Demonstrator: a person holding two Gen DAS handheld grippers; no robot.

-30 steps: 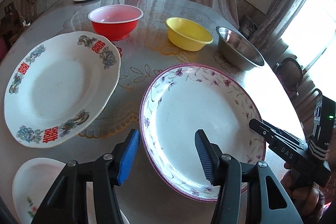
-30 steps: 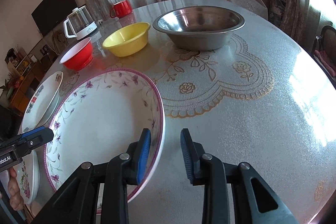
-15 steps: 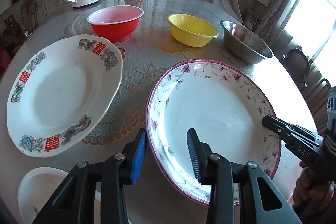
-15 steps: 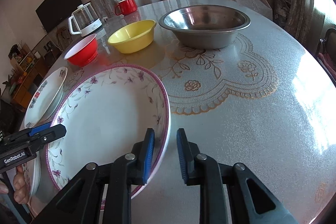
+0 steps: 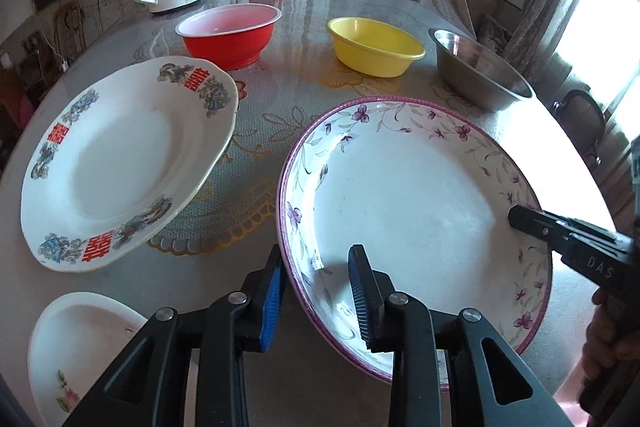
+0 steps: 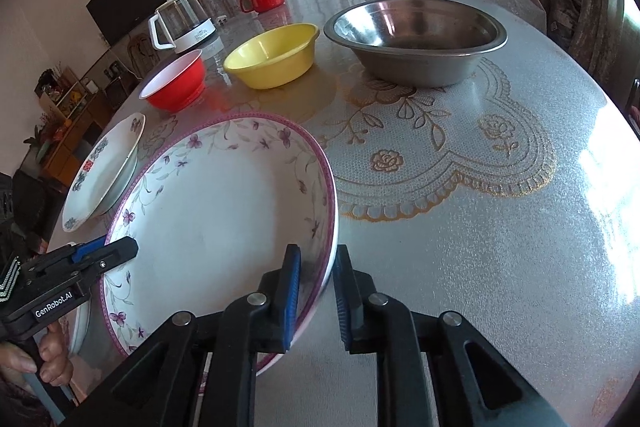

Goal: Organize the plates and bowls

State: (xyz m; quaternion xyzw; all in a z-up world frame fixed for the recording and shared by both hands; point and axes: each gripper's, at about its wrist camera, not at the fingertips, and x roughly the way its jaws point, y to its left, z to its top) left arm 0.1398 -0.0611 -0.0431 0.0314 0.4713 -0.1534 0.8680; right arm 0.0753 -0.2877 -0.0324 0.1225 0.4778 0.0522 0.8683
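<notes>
1. Since a second ago both tongs have narrowed and moved in onto the large white plate with purple flowered rim [image 5: 404, 203], which now straddles each pair of pads.
2. The left tongs [image 5: 316, 291] sit bottom centre of the left view, one blue pad outside the plate's near-left rim, the other inside; actual contact cannot be told.
3. The right tongs [image 6: 316, 291] bracket the plate's right rim at bottom centre of the right view, almost closed on it.
4. Upper frame: glossy red plastic bowl [image 5: 229, 35], yellow plastic bowl [image 5: 376, 47], shiny steel bowl [image 6: 414, 39] on the lace-patterned tabletop [image 6: 500, 227].
5. Left: white scalloped plate with red characters [image 5: 120, 163].
</notes>
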